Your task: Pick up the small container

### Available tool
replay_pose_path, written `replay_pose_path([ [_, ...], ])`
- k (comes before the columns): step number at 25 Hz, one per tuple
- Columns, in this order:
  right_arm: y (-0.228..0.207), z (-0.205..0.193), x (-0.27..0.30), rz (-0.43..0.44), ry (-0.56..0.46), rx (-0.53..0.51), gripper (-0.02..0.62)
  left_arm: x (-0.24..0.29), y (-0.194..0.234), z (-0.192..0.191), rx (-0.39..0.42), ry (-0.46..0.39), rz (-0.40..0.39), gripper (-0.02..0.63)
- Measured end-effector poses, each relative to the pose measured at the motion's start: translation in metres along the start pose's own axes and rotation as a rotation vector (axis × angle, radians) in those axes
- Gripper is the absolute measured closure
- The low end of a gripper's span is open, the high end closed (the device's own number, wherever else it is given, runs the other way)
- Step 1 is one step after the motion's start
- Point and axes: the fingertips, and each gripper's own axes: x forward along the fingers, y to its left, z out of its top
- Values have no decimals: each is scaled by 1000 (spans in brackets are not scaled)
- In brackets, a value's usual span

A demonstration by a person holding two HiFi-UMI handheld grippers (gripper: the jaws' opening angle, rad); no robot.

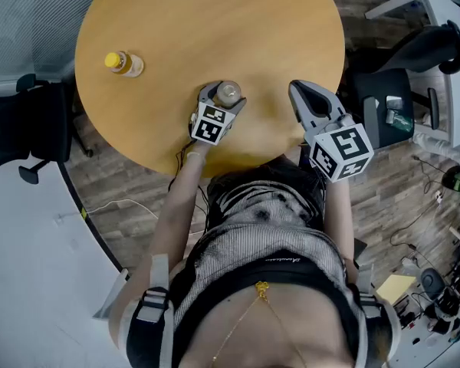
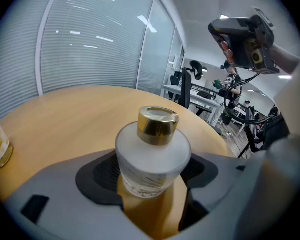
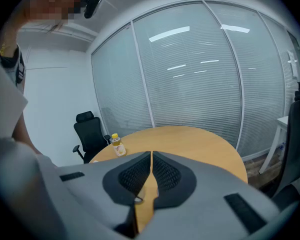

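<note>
The small container is a frosted glass jar with a gold cap. It stands upright between the jaws of my left gripper, near the front edge of the round wooden table. In the left gripper view both dark pads press against the container's sides, so my left gripper is shut on it. I cannot tell whether its base touches the tabletop. My right gripper hovers to the right over the table's front edge. Its jaws are together with nothing between them.
A bottle with a yellow cap stands at the table's far left, also seen as the bottle in the right gripper view. A black office chair is left of the table; desks, another chair and cables lie to the right.
</note>
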Motion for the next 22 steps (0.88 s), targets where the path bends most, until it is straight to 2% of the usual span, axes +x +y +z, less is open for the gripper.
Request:
replay_pose_path([
  [8, 4, 1, -2, 16, -15, -4, 571, -23, -15, 14, 7, -40, -2, 252],
  [14, 6, 3, -6, 34, -24, -2, 571, -56, -19, 33, -33, -47, 33, 252],
  [22, 6, 5, -6, 57, -33, -4, 571, -89, -31, 65, -80, -101, 23, 252],
])
